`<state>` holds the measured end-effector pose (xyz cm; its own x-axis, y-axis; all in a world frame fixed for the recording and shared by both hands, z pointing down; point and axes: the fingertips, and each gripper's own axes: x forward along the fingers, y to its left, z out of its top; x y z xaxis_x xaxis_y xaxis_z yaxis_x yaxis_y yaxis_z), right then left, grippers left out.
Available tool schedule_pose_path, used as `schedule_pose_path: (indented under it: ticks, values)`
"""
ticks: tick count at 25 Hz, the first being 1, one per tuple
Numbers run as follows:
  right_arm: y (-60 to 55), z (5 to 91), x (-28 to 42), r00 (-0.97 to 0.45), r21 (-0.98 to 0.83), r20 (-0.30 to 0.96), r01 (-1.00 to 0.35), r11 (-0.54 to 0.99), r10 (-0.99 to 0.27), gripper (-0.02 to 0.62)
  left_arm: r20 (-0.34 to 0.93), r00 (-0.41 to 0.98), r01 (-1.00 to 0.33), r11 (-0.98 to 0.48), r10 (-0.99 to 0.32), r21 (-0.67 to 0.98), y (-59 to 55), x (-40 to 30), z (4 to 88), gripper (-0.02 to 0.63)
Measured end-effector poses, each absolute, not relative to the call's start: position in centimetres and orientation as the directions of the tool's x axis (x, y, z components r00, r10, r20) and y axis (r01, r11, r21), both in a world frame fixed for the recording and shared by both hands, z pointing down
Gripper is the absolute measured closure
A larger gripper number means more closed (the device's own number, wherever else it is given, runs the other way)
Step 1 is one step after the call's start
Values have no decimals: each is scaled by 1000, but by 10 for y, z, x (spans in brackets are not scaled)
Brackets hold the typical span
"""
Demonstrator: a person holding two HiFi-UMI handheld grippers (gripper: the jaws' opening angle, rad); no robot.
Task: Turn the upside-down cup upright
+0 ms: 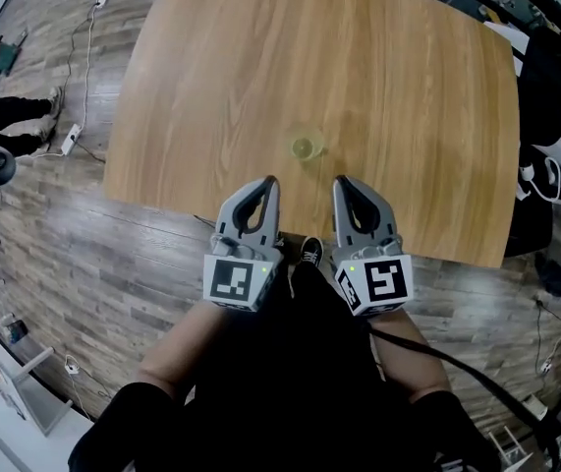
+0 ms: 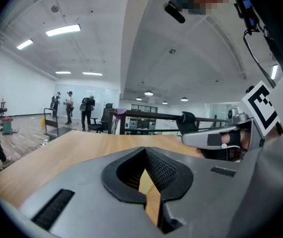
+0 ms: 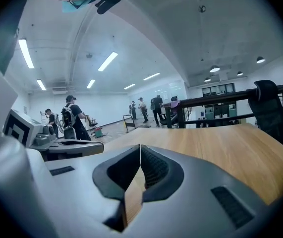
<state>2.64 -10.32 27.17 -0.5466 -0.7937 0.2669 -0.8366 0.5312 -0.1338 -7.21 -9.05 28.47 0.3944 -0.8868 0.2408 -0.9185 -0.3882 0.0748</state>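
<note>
A small clear cup (image 1: 305,147) is seen on the light wooden table (image 1: 211,87), its contents indiscernible. The left gripper (image 1: 271,181) and right gripper (image 1: 340,181) are held closed, empty.

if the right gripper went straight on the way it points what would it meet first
Probably the bare table top: the right gripper points across it, a little downward. The clear cup sits slightly left of that line and may be missed, though depth is unclear.

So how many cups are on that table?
1. A clear cup sits on the wooden table, near its front edge, just ahead of the gap between the left gripper and the right gripper. Neither gripper view shows it.
</note>
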Motion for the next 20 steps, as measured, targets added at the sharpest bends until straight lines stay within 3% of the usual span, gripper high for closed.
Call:
schedule_pose_path:
  ticks: [10,20]
  values:
    - [-148,352,6,-476,-106,362,-876,471,-802,581,332,500,-862,-495,-800,108,-145,-93,379,598]
    - [-167,414,23,-544,-135,398,-831,539,-739,578,379,452,-889,-441,-808,122,-180,-96,438,598]
